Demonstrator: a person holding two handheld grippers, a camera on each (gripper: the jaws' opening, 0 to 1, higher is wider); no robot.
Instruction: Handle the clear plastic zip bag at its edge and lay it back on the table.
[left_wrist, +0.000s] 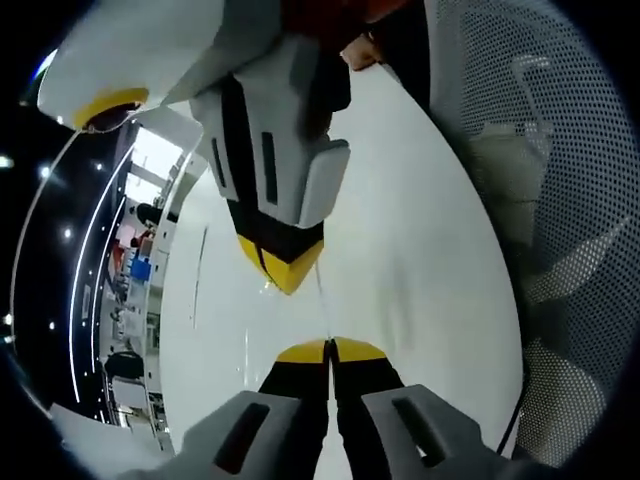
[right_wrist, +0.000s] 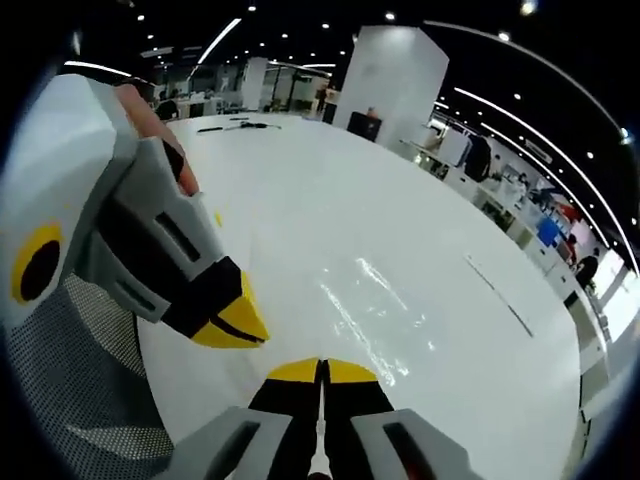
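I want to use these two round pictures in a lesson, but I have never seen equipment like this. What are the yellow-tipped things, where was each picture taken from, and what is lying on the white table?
No robot here: a person holds a two-jaw gripper in each hand, each carrying a fisheye camera that looks along its jaws.

In the left gripper view, the left gripper rises from the bottom with jaws together; the right gripper comes in from above. In the right gripper view, the right gripper rises from the bottom, jaws also together, and the left gripper enters from the left.

On the white table lies a clear plastic zip bag, seen mostly as glossy glare. Both grippers appear to pinch its near edge. A mesh chair stands beside the table.
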